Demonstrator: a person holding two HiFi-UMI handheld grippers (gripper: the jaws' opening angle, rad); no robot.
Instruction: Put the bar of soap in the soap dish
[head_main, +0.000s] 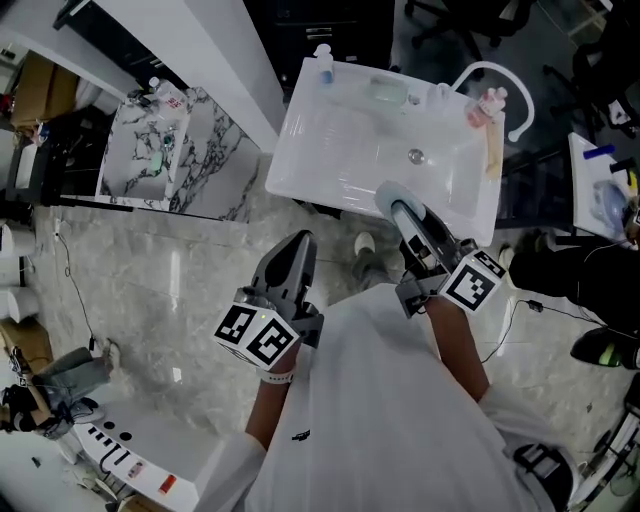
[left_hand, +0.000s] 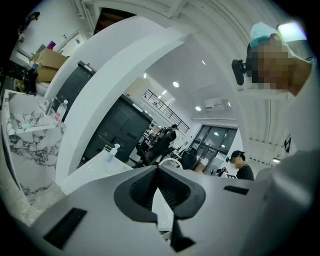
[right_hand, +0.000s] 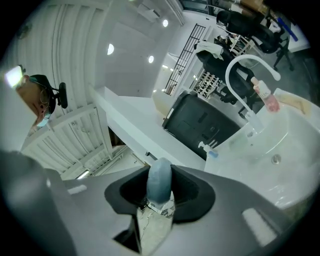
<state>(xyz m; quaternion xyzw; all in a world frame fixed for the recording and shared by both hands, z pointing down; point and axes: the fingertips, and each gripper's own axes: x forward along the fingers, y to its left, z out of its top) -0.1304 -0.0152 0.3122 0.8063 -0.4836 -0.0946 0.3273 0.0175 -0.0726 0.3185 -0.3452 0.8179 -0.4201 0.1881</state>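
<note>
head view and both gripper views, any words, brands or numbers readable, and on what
No text is readable in any view.
Marker cubes: black-and-white square patterns only, no letters.
Bottle on the marble counter: label too blurred.
Red tag at lower left: too small.

The sink (head_main: 300, 165) looks like glossy white ceramic, the floor (head_main: 150, 290) is polished marble-look stone, and the bar of soap (right_hand: 160, 182) is smooth, matt pale blue.

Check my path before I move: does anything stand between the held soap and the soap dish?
Nothing visible does. The right gripper holds the soap at the front of the sink; only its open bowl lies before the soap dish.
</note>
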